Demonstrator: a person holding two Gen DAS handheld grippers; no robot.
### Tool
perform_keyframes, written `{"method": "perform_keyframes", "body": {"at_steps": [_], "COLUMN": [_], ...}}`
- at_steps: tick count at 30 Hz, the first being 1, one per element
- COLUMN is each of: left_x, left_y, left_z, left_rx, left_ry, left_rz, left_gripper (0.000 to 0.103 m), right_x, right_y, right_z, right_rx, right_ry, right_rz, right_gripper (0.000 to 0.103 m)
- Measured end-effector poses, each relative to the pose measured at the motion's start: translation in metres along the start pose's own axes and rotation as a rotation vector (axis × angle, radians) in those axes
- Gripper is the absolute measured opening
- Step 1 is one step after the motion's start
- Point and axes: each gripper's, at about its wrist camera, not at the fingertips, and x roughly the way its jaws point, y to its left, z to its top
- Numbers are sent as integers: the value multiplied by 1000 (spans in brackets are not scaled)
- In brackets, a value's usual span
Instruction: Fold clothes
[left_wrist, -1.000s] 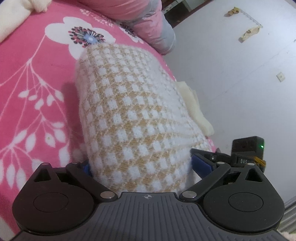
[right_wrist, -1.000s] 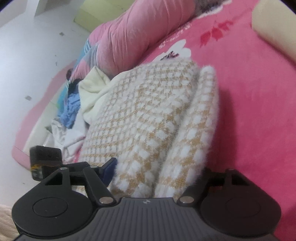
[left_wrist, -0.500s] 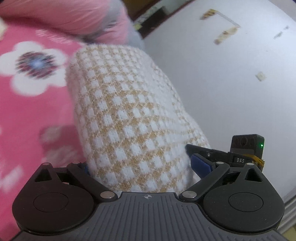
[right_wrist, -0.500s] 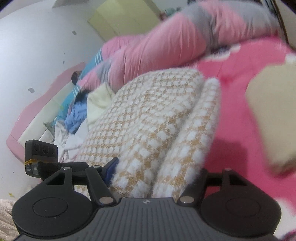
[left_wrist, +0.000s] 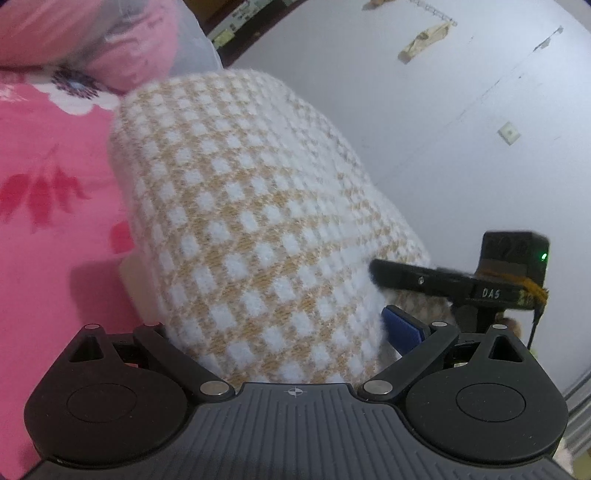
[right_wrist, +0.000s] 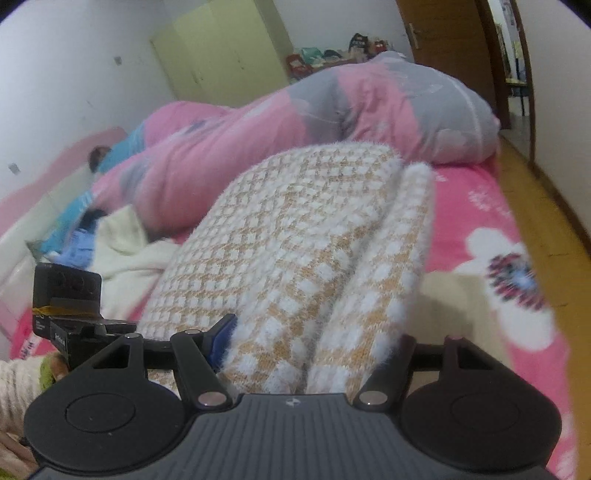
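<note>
Bedding is crowding the space around me: a puffy pink-and-grey quilt (right_wrist: 332, 107) is lying across the bed behind the folded, fuzzy tan-and-white checked knit garment (right_wrist: 295, 258), and a heap of cream and blue clothes (right_wrist: 110, 243) is sitting to its left on the pink flower-printed blanket (right_wrist: 498, 258). I am gripping the thick, rounded bundle at both ends, my right tool (right_wrist: 306, 354) clamping around two plump folds, my left tool (left_wrist: 280, 332) squeezing the other end. Only the right view is showing the pale green wardrobe (right_wrist: 221, 55) and wooden door (right_wrist: 450, 44); the left view is showing a bare white wall (left_wrist: 443, 129) beyond the garment.
</note>
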Motion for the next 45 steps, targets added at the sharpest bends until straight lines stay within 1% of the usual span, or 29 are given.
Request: {"method": "perform_keyframes", "body": {"at_steps": [3, 7, 9, 11, 13, 14, 18, 20, 22, 23, 24, 26, 27, 30, 31, 33, 34, 37, 38, 39, 41, 42, 43, 45], "left_x": [20, 43, 51, 58, 56, 54, 47, 48, 49, 49, 51, 56, 59, 55, 56, 47, 42, 22, 10, -3, -28, -39, -50, -40], "left_y": [1, 13, 20, 29, 28, 28, 18, 19, 25, 28, 32, 40, 43, 48, 52, 54, 55, 57, 57, 58, 57, 55, 53, 40], "left_z": [1, -2, -11, -20, -25, -25, -23, -27, -32, -34, -32, -28, -26, -25, -22, -26, -28, -33, -32, -31, -23, -17, -12, 9], "left_rx": [-2, -5, 5, 20, 67, 73, 59, 65, 62, 61, 58, 53, 51, 36, 30, 30, 38, 78, 99, 120, 173, 198, 223, 247], "left_ry": [32, 65, 84, 99, 82, 80, 76, 72, 77, 79, 81, 84, 86, 81, 74, 69, 69, 77, 55, 32, -57, -108, -159, -183], "left_rz": [-10, -23, -9, 13, 9, 6, -9, -5, 3, 6, 2, -6, -11, -14, -14, -17, -16, -7, 13, 33, 65, 81, 97, 110], "left_gripper": [99, 99, 99, 99, 99, 99, 99, 99, 99, 99, 99, 99, 99, 99, 99, 99, 99, 99, 99, 99, 99, 99, 99, 99], "right_x": [11, 29, 41, 58, 69, 73, 64, 66, 76, 82, 84, 85, 82, 69, 64, 53, 46, 17, 6, -5, -25, -35, -35, -27], "right_y": [-22, -53, -71, -94, -112, -120, -121, -121, -128, -134, -139, -147, -148, -150, -149, -147, -145, -127, -117, -104, -74, -58, -45, -20], "right_z": [8, 12, 6, -10, -24, -30, -26, -19, -20, -23, -28, -34, -36, -34, -33, -31, -31, -36, -41, -46, -61, -70, -77, -91], "right_rx": [-28, -46, -38, 7, 71, 103, 78, 56, 67, 91, 123, 166, 168, 179, 183, 191, 197, 201, 208, 219, 255, 275, 269, 228], "right_ry": [42, 94, 109, 128, 114, 104, 27, 23, 36, 42, 36, 4, -20, -83, -105, -153, -184, -320, -379, -444, -545, -592, -605, -595], "right_rz": [-22, -6, 16, 32, 44, 51, 79, 82, 90, 93, 92, 79, 64, -23, -59, -125, -154, -243, -317, -417, -610, -705, -730, -703], "right_gripper": [69, 70, 72, 74, 76, 76, 76, 76, 77, 80, 87, 97, 97, 100, 100, 100, 100, 100, 100, 100, 100, 97, 94, 81]}}
